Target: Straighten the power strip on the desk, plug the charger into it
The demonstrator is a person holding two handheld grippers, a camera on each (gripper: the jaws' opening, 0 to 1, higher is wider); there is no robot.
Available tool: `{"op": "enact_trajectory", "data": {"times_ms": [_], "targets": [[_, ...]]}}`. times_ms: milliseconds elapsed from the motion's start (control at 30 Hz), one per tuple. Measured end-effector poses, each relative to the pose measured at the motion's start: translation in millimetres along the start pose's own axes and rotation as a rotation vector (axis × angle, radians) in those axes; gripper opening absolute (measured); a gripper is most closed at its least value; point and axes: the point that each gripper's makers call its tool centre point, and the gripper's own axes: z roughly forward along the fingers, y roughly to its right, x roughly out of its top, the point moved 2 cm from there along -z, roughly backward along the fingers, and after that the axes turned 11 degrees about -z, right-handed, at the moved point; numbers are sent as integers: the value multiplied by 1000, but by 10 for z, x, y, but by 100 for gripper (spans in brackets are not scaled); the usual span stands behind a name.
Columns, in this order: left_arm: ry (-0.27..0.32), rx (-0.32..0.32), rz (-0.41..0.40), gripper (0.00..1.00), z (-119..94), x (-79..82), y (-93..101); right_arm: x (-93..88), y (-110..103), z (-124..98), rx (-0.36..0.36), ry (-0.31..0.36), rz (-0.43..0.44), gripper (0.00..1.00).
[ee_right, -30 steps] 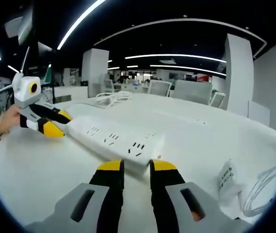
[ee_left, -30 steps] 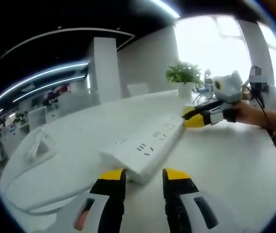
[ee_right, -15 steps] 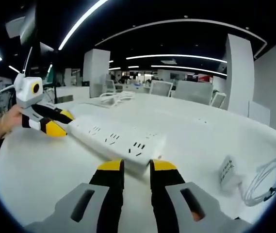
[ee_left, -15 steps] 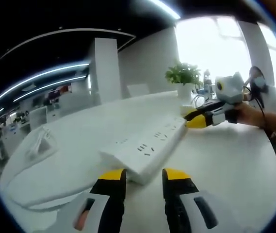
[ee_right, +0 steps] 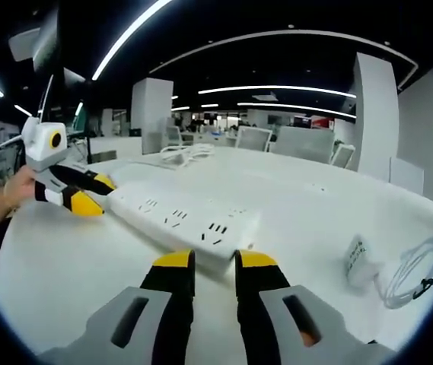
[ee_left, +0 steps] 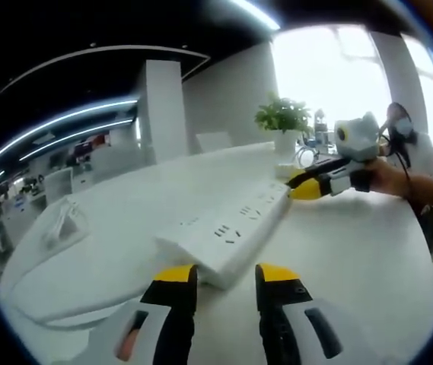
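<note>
My left gripper view looks low along the power strip (ee_left: 227, 233) toward the window; my right gripper view faces back along it (ee_right: 182, 219) toward the office. Both sit close, sharing the strip.

Smooth white plastic power strip (ee_left: 227, 232); glossy white desk (ee_left: 353, 251)

the right gripper (ee_right: 212, 266) sits at one end of the power strip (ee_right: 182, 220), the left gripper (ee_right: 87, 190) at the other.
</note>
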Motion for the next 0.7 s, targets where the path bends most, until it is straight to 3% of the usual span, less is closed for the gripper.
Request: {"op": "enact_trajectory", "data": {"times_ms": [400, 700], "targets": [[0, 3, 21, 30, -42, -24, 34, -10, -45, -69, 3, 4, -11, 19], [30, -29, -37, 29, -64, -24, 11, -20, -24, -92, 43, 33, 112, 20]]}}
